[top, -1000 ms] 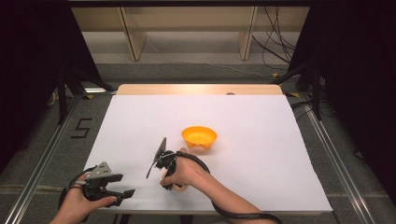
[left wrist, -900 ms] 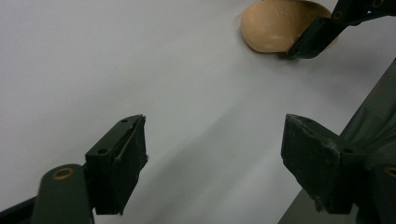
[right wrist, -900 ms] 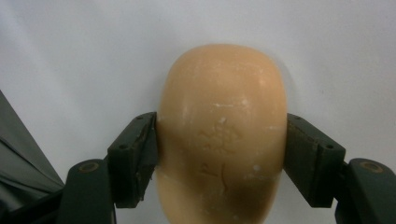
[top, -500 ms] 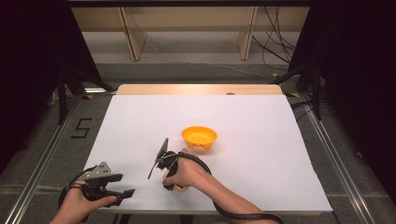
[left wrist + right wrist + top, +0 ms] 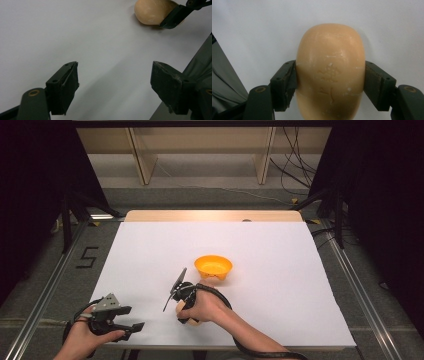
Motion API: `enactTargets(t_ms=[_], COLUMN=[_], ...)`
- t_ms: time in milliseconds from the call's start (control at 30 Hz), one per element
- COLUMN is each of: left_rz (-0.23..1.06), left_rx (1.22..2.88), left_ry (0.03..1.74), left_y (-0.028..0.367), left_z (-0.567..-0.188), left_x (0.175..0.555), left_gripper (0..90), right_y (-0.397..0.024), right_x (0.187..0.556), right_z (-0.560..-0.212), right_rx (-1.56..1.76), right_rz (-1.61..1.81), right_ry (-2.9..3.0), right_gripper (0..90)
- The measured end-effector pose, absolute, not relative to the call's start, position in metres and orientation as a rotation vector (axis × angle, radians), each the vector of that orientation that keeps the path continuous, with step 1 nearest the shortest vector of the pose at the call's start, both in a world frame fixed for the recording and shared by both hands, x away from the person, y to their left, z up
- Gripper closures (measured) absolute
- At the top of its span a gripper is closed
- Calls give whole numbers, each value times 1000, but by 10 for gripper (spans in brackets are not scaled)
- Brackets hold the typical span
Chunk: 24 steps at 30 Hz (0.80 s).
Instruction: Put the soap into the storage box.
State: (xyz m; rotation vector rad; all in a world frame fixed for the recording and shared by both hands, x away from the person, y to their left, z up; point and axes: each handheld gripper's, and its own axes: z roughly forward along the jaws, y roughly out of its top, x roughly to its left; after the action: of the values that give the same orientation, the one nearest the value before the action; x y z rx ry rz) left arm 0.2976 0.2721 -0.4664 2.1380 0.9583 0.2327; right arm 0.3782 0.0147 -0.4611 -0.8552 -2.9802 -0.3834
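At the near edge of the desk (image 5: 280, 270), the right tool (image 5: 186, 312) is clamped on the soap bar (image 5: 330, 72): both pads press its flanks in the right gripper view, no gap either side. The bar is tan, rounded and stamped on top, and looks to rest on the white sheet or sit barely off it; I cannot tell which.

Versus a second ago, almost nothing has shifted. The right hand (image 5: 205, 305) sits in the same spot in the high view, maybe a hair closer to the near edge. The orange bowl (image 5: 213, 267) has not moved; it stays just beyond the hand and apart from it. The left tool (image 5: 112, 320) is parked at the front-left corner as before, jaws spread wide over bare sheet with nothing between them. Its camera catches the bar with one jaw of the right tool against it.

My read: the grasp has settled and the lift has not started. The bowl is the likely drop point, a short carry away. Soap is slick and curved, so the squeeze could squirt it out; a slow lift is needed.
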Motion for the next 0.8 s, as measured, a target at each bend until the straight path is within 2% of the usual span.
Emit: enactTargets(t_ms=[800], left_rz=[233], left_rx=[2136], left_ry=[960], left_y=[272], left_z=[-466], left_x=[297], left_gripper=[221], right_y=[-8], right_x=[372], right_z=[-446], right_rx=[-922], right_rz=[-585], right_ry=[-2954], right_gripper=[335])
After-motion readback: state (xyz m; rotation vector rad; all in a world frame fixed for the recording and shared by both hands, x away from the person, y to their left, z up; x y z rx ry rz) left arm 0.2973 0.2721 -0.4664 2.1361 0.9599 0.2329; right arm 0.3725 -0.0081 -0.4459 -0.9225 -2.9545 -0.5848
